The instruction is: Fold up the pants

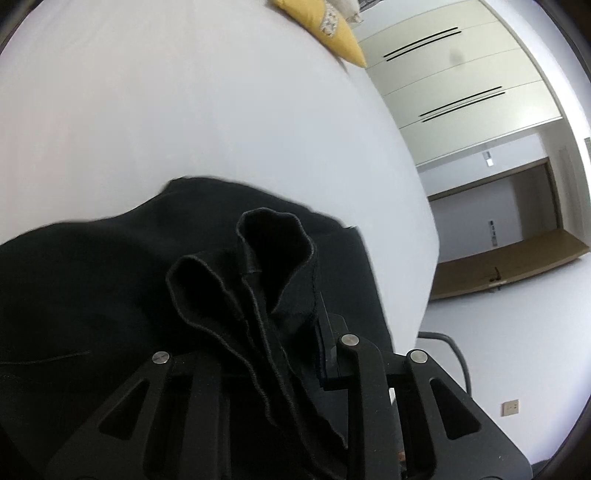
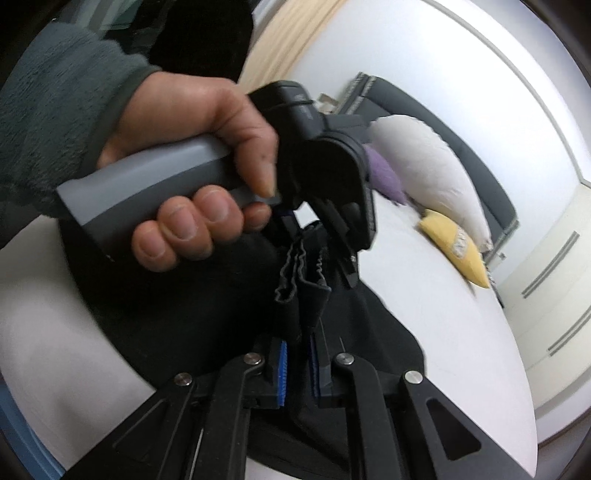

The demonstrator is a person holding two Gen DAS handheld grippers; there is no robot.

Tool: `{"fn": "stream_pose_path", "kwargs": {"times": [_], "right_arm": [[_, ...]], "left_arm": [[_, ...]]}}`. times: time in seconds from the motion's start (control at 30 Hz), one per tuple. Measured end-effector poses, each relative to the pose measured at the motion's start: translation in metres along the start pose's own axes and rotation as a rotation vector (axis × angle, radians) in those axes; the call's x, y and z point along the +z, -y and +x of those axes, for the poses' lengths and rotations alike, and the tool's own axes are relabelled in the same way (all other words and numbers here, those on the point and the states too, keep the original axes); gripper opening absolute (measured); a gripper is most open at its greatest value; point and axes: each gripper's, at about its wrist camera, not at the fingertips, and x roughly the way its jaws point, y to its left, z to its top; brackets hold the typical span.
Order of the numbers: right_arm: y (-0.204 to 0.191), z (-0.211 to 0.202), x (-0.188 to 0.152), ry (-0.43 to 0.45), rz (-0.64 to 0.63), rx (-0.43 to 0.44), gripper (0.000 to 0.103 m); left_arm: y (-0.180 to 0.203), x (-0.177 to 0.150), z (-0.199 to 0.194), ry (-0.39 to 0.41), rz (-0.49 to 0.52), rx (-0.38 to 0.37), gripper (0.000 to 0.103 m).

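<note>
Pants (image 2: pixel 207 325), black, lie bunched on white bed (image 1: pixel 184 110), lower centre of frame. Left gripper (image 1: pixel 280 354) clamps gathered hem folds; right gripper (image 2: pixel 297 369) pinches another fabric edge between blue pads.

Bunched black pants (image 1: pixel 266 295) hide the left claw (image 1: pixel 291 354) fingertips. The bed (image 1: pixel 184 110) edge is motion-blurred. The yellow pillow (image 1: pixel 332 29) is cut off at the top.

White bed sheet (image 1: pixel 184 110) w/ yellow cushion (image 2: pixel 456 245), white pillow (image 2: pixel 424 166) & purple cushion (image 2: pixel 384 177) at headboard (image 2: pixel 443 122); cream wardrobe doors (image 1: pixel 461 74), wooden shelf (image 1: pixel 517 258) beyond.
</note>
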Motion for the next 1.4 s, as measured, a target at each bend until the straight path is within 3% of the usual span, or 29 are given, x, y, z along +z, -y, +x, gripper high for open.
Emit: {"fn": "stream_pose_path", "kwargs": {"times": [0.17, 0.47, 0.57, 0.63, 0.67, 0.73, 0.8, 0.87, 0.9, 1.0, 1.1, 1.23, 1.3, 1.4], "right_arm": [[-0.016, 0.016, 0.005, -0.042, -0.023, 0.056, 0.011], [-0.018, 0.039, 0.005, -0.086, -0.06, 0.094, 0.011], [-0.031, 0.05, 0.001, -0.135, -0.123, 0.103, 0.013], [-0.028, 0.046, 0.002, -0.121, -0.11, 0.107, 0.014], [-0.029, 0.046, 0.002, -0.122, -0.1, 0.113, 0.014], [-0.025, 0.046, 0.0, -0.124, -0.1, 0.126, 0.014], [-0.021, 0.042, 0.002, -0.127, -0.089, 0.145, 0.017], [-0.01, 0.037, 0.004, -0.14, -0.047, 0.208, 0.02], [-0.001, 0.034, 0.005, -0.135, -0.016, 0.256, 0.025], [0.053, 0.025, 0.002, -0.107, 0.205, 0.396, 0.059], [0.11, 0.029, -0.006, -0.113, 0.38, 0.407, 0.059], [0.215, 0.051, -0.036, -0.093, 0.717, 0.393, 0.059], [0.26, 0.077, -0.057, -0.089, 0.91, 0.486, 0.059], [0.285, 0.116, -0.074, -0.069, 1.097, 0.667, 0.059]], "left_arm": [[-0.028, -0.003, 0.002, -0.021, -0.009, 0.046, 0.019], [-0.031, -0.014, 0.017, -0.046, 0.048, 0.112, 0.022], [-0.031, -0.021, 0.01, -0.047, 0.061, 0.132, 0.031], [-0.042, -0.025, -0.008, -0.024, 0.062, 0.159, 0.055], [-0.045, -0.021, -0.011, -0.004, 0.054, 0.183, 0.059], [-0.051, -0.018, -0.025, 0.028, 0.033, 0.199, 0.059], [-0.05, -0.011, -0.036, 0.081, 0.013, 0.272, 0.059], [-0.042, -0.007, -0.047, 0.133, 0.022, 0.309, 0.059], [-0.031, -0.008, -0.051, 0.159, 0.036, 0.298, 0.059], [0.011, -0.019, -0.042, 0.187, 0.108, 0.258, 0.059], [0.021, -0.04, -0.038, 0.174, 0.172, 0.213, 0.06], [0.028, -0.061, 0.013, 0.083, 0.164, 0.223, 0.06], [0.02, -0.077, 0.032, 0.034, 0.184, 0.26, 0.059], [0.029, -0.097, 0.029, 0.056, 0.291, 0.294, 0.059]]}}
